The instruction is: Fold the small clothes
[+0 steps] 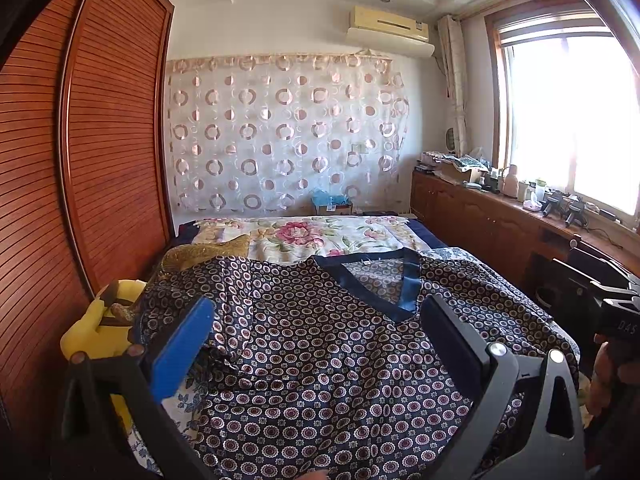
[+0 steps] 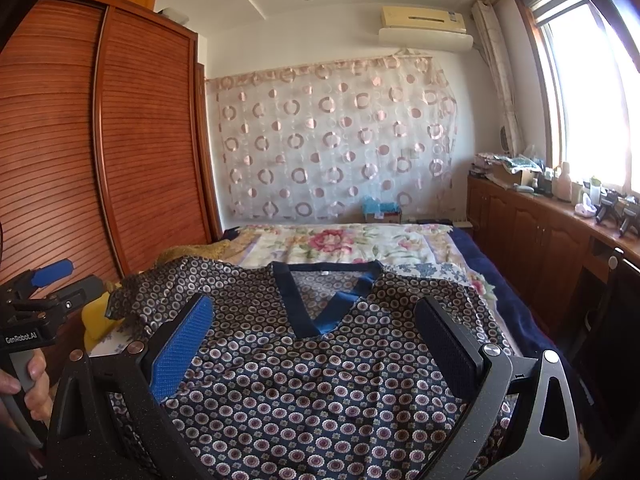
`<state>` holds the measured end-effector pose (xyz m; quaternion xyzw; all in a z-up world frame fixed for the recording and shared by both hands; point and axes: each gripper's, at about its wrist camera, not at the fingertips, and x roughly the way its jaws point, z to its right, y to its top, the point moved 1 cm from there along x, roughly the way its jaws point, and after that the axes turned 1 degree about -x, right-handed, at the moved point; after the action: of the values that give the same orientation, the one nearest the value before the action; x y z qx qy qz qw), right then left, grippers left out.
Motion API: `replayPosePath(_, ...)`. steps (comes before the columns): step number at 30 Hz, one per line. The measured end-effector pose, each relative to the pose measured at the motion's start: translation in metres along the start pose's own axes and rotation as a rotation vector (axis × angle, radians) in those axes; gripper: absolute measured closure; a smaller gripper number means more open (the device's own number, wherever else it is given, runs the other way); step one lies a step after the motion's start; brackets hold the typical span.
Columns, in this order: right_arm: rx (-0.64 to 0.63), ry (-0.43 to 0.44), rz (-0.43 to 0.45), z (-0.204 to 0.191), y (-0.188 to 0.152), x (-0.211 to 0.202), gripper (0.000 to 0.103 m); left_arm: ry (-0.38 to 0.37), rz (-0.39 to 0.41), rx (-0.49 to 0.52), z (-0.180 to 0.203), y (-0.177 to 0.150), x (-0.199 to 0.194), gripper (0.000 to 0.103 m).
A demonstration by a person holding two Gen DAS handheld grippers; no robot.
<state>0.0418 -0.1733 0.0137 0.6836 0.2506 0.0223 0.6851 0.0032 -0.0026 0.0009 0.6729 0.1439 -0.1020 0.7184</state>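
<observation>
1. A dark navy V-neck top printed with small circle-and-flower motifs [image 1: 320, 340] lies spread face up on the bed [image 1: 432, 236], its solid blue neckband [image 1: 408, 284] pointing toward the far wall.
2. The left gripper [image 1: 316, 344] hovers above the top's chest area with its fingers [image 1: 182, 354] spread wide, a blue pad on one side and a dark pad on the other; nothing is between them.
3. The right gripper [image 2: 316, 344] hangs over the same garment, its fingers [image 2: 182, 350] likewise set wide apart and holding nothing.
4. In the right wrist view, the left gripper [image 2: 52, 276] shows at the left edge, gripped by the person's hand [image 2: 28, 388].
5. The top's left sleeve [image 1: 224, 292] is bunched and partly turned over near the bed's left side.
6. A floral quilt in cream and pink [image 1: 312, 236] covers the bed beyond the garment.
7. A yellow plastic object [image 1: 100, 320] sits just beside the bed's left edge, against a brown slatted wooden wardrobe [image 1: 100, 140].
8. A sheer curtain with pink rings [image 1: 280, 136] hangs on the far wall, below a cream air conditioner [image 1: 390, 30].
9. A cluttered wooden bench [image 1: 500, 208] runs under the bright window [image 1: 572, 120].
</observation>
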Motion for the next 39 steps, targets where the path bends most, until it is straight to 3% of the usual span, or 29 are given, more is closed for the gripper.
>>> replayPosePath(39,0.000,0.001,0.004,-0.0040,0.0000,-0.0001,0.000,0.007,0.009,0.016,0.0040,0.0022,-0.0037,0.000)
